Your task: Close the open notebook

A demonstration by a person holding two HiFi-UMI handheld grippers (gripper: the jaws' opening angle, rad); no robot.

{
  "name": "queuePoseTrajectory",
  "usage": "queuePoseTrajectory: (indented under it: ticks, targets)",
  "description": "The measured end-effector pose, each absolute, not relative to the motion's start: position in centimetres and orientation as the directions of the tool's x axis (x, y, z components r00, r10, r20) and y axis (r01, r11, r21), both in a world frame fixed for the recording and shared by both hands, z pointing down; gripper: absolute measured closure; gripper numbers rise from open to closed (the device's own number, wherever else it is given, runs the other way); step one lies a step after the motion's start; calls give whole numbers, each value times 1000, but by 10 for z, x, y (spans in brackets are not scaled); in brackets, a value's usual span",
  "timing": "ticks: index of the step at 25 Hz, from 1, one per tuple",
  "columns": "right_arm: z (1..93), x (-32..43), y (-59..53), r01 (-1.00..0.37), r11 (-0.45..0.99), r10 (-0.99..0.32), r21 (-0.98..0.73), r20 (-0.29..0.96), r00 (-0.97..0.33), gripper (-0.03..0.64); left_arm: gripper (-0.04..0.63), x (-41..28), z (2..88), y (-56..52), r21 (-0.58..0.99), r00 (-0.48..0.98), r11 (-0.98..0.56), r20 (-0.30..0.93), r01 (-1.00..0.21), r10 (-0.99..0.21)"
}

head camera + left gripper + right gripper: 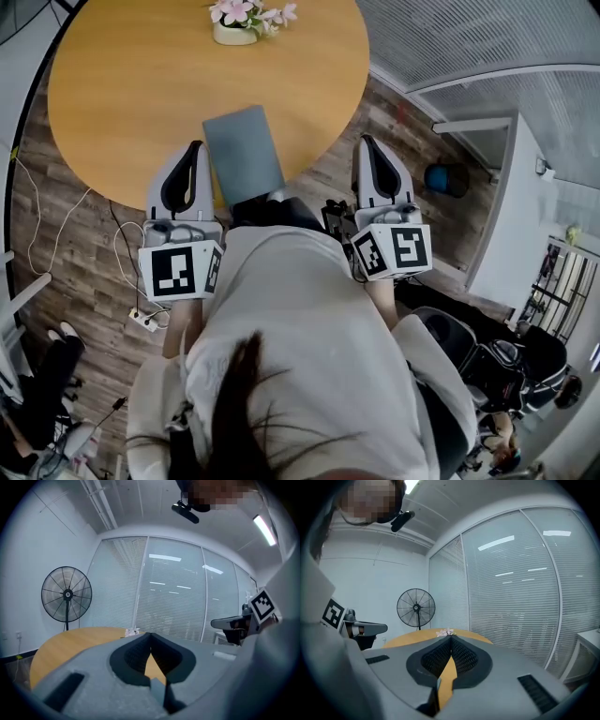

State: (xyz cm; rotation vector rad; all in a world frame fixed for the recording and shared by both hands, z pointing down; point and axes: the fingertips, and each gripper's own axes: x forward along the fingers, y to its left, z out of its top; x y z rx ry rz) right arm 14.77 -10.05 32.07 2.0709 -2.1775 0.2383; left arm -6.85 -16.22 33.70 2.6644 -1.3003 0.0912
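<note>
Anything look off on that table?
Mostly fine. The notebook lies closed, slightly askew, with its near end seeming to poke over the table edge. The flower pot stands upright; nothing spilled.

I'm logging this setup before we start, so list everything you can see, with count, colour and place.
table: one, round, light wood, in front of the person.
notebook: one, grey-blue, lying flat at the table's near edge.
flower pot: one, white with pink flowers, at the table's far edge.
fan: one, black, standing by the white wall beyond the table.
blinds: white, behind the glass wall.
power strip: one, white, on the wooden floor with cables.
person: one, white top, at the near side of the table.
left gripper: one, grey and black, left of the notebook, jaws together, empty.
right gripper: one, grey and black, right of the notebook, jaws together, empty.
</note>
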Motion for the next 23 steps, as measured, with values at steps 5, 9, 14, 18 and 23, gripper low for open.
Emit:
queuePoseTrajectory:
  ticks: [5, 9, 14, 18, 23]
  targets:
    - [323, 142, -107, -998, 57, -978, -21, 201, -60, 615, 578, -67, 340, -166, 142, 622, -605, 141, -783, -771]
    - [325, 142, -110, -998, 56, -976, -23, 212, -60, 615, 578, -68, 340, -169, 146, 618, -601, 145, -786, -773]
    - [326, 143, -113, -999, 48, -975, -22, 215, -52, 615, 578, -74, 342, -171, 131, 608, -594, 154, -794, -779]
    - [328, 141, -111, -999, 50, -975, -21, 214, -54, 615, 578, -77, 346, -171, 133, 603, -589, 164, -797, -780]
    - [324, 141, -105, -999, 45, -976, -23, 211, -49, 615, 578, -72, 338, -169, 128, 620, -606, 152, -785, -770]
